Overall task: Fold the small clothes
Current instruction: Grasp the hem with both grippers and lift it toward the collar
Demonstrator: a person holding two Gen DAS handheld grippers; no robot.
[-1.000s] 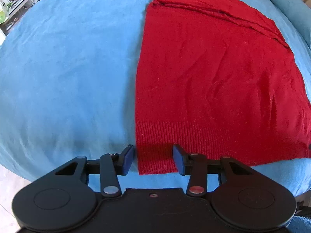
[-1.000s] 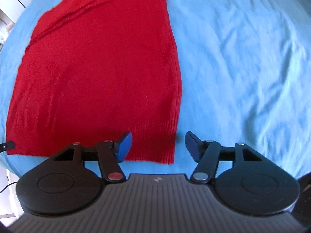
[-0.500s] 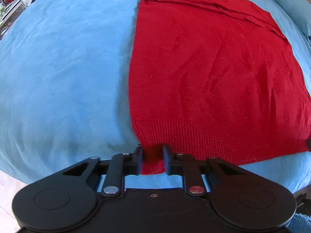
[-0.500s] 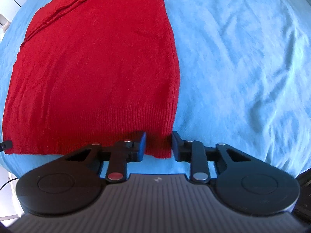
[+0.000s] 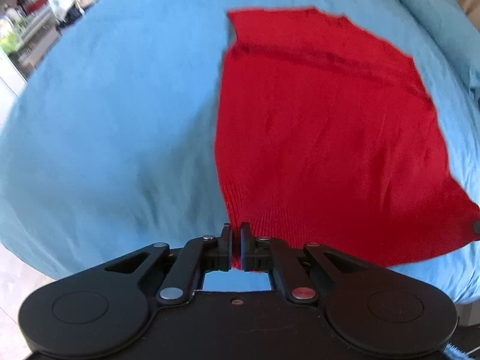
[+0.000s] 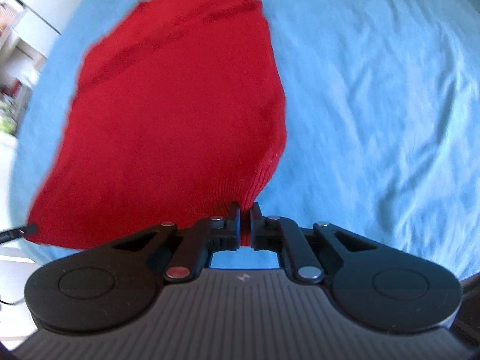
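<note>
Your left claw (image 5: 235, 240) and right claw (image 6: 246, 222), open a second ago, have closed on the near hem corners of the red sweater (image 5: 315, 138). Both corners have since lifted off the bed (image 5: 120, 105).

One red sweater (image 5: 315, 138) lies on one blue bed (image 5: 120, 114). Two claws are in sight, the left claw (image 5: 236, 247) and the right claw (image 6: 246, 225), each with two fingers. One blue pillow (image 5: 435, 12) lies at the far edge.
</note>
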